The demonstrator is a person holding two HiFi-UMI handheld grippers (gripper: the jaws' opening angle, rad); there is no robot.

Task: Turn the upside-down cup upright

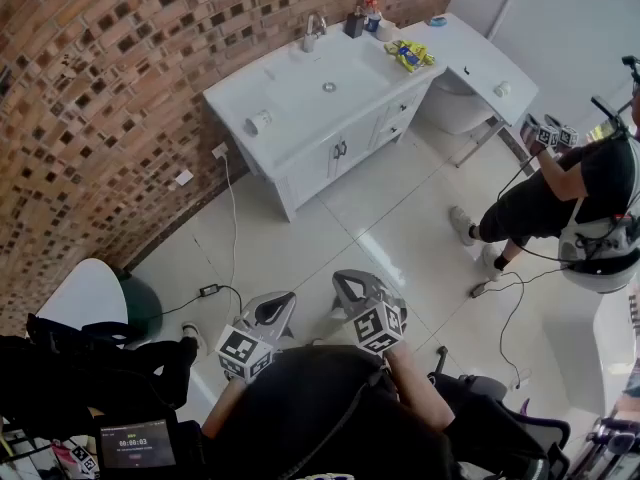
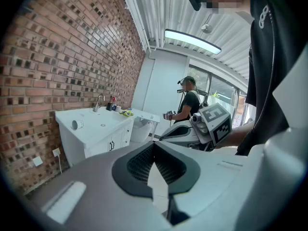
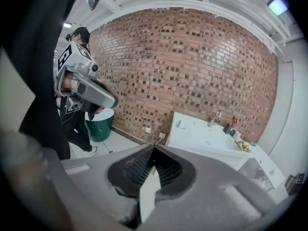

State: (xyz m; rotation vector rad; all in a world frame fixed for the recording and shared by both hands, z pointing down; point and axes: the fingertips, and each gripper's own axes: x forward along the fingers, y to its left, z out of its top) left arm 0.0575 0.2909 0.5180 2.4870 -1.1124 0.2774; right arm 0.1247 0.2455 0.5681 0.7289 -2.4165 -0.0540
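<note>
A small white cup (image 1: 258, 121) lies on its side near the left end of the white vanity top (image 1: 300, 93), far across the tiled floor from me. The same cup (image 2: 76, 124) shows in the left gripper view, and the cup (image 3: 181, 124) also shows small in the right gripper view. My left gripper (image 1: 283, 298) and right gripper (image 1: 342, 278) are held side by side close to my body, both pointing toward the vanity. The left gripper (image 2: 154, 144) is shut with its tips meeting and nothing between them. The right gripper (image 3: 154, 147) is shut and empty too.
A faucet (image 1: 313, 30), bottles (image 1: 362, 18) and a yellow packet (image 1: 410, 55) sit on the vanity. A toilet (image 1: 455, 98) stands to its right. Another person (image 1: 580, 188) with grippers stands at the right. A green bin (image 1: 140, 303) and floor cables (image 1: 215, 290) lie on the left.
</note>
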